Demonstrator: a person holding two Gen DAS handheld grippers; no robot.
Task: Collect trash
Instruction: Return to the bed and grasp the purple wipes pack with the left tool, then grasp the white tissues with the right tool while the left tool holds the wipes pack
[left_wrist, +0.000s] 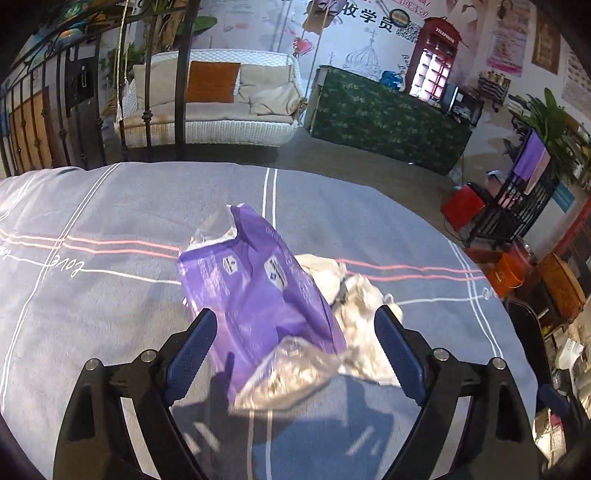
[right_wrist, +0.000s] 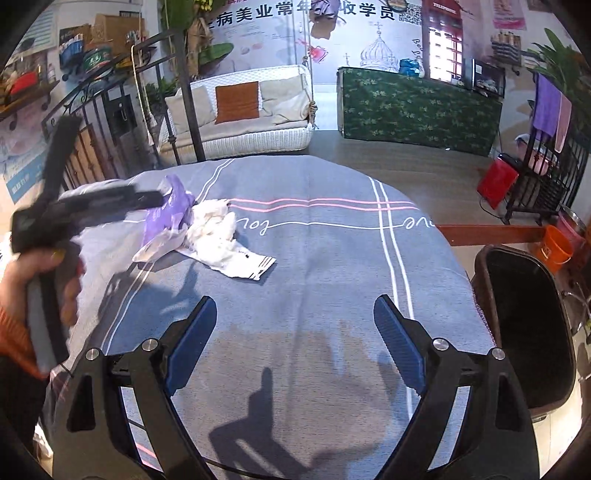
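Note:
A purple plastic wrapper (left_wrist: 258, 291) with clear crinkled ends lies on the grey bedspread (left_wrist: 92, 295). Crumpled white paper (left_wrist: 354, 302) lies just right of it. My left gripper (left_wrist: 293, 325) is open, its fingers on either side of the wrapper's near end, just above it. In the right wrist view the wrapper (right_wrist: 166, 218), the white paper (right_wrist: 214, 229) and a flat white packet (right_wrist: 255, 267) lie at the left of the bed, with the left gripper's body (right_wrist: 92, 206) over them. My right gripper (right_wrist: 295, 314) is open and empty over bare bedspread.
A dark bin (right_wrist: 524, 325) stands open beside the bed's right edge. An orange bucket (right_wrist: 557, 247) and a red box (right_wrist: 496, 179) stand on the floor beyond it. A black metal bedframe (right_wrist: 184, 96) rises at the far left. A white wicker swing seat (right_wrist: 243, 110) hangs beyond the bed.

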